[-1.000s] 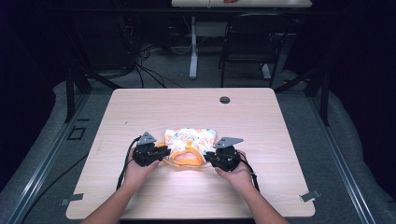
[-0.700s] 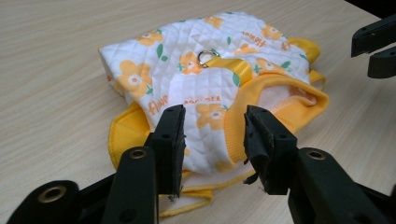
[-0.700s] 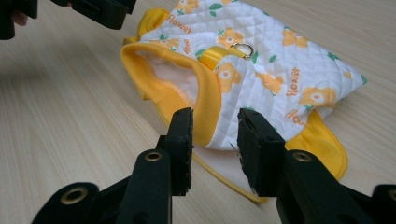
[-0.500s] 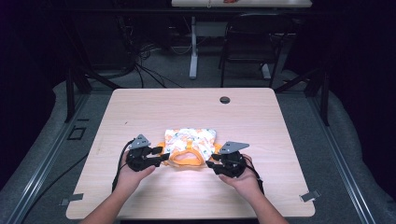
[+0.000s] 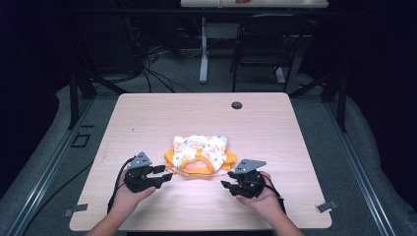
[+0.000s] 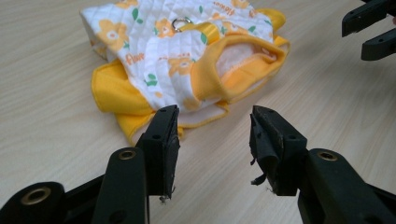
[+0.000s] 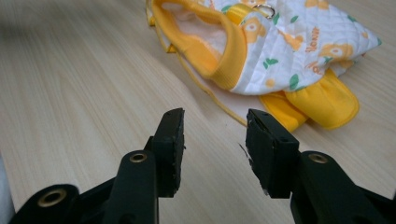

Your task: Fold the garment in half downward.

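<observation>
One quilted pet garment (image 5: 200,153) on table (image 5: 147,118); two grippers, left (image 5: 166,175), right (image 5: 225,185), fingers apart, empty.

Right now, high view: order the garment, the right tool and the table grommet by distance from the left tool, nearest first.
From the left tool:
1. Quilted yellow-and-white garment, just beside it at table centre.
2. Right tool, across the garment, near the front edge.
3. Grommet hole, far side of the table, toward the back edge.

Each hand-held gripper, left (image 5: 164,176) and right (image 5: 227,185), is black with two flat-padded jaws. Brass-coloured rivets mark the jaw pivots. A grey three-cornered plate sits atop each body, which trails a black cable.
</observation>
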The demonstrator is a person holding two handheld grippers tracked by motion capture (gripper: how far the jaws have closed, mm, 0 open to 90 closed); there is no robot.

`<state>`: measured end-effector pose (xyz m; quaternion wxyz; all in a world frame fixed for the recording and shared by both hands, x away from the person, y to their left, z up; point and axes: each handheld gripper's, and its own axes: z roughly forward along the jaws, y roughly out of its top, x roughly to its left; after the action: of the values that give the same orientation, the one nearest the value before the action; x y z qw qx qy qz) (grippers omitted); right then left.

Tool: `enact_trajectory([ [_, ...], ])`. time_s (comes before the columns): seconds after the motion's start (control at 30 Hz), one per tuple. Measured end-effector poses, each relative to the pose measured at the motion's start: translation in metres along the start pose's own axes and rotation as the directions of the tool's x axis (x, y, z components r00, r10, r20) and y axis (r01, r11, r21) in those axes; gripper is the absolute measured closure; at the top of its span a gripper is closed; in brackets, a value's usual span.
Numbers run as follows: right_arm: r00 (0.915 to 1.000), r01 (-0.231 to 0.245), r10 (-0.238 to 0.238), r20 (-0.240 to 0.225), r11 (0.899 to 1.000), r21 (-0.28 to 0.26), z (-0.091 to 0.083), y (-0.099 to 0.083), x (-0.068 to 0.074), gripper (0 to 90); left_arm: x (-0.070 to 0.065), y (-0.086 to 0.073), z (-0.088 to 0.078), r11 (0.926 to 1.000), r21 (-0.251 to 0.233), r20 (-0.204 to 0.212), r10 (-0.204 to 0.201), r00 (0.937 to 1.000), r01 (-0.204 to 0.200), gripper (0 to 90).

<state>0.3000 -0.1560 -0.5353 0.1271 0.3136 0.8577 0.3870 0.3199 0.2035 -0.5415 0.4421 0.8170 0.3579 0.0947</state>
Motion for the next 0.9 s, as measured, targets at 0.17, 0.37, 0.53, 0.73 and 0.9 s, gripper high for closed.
enact_trajectory([
  [0.17,0.9999,-0.009,0.009,-0.009,1.0,0.007,0.003,-0.005,0.002,55.7,0.001,-0.012,-0.002,1.0,0.006,0.005,-0.005,1.0,0.005,51.7],
  [0.37,0.9997,-0.007,0.007,-0.024,1.0,0.015,0.011,-0.01,0.005,54.8,-0.003,-0.017,-0.001,0.9995,0.015,-0.001,0.029,0.9996,-0.029,51.2],
  [0.53,0.9998,0.006,-0.006,-0.016,1.0,0.026,0.019,-0.012,0.006,54.8,-0.007,-0.02,0.004,0.999,0.021,0.0,0.04,0.9992,-0.04,51.1],
  [0.73,0.9997,0.021,-0.021,-0.013,1.0,0.019,0.024,-0.014,0.009,54.5,-0.013,-0.023,0.014,0.9951,0.045,0.02,0.087,0.996,-0.088,50.6],
  [0.9,0.9999,0.011,-0.011,-0.003,1.0,0.024,0.026,-0.015,0.008,53.8,-0.015,-0.026,0.021,0.9931,0.068,0.023,0.094,0.9953,-0.096,49.9],
])
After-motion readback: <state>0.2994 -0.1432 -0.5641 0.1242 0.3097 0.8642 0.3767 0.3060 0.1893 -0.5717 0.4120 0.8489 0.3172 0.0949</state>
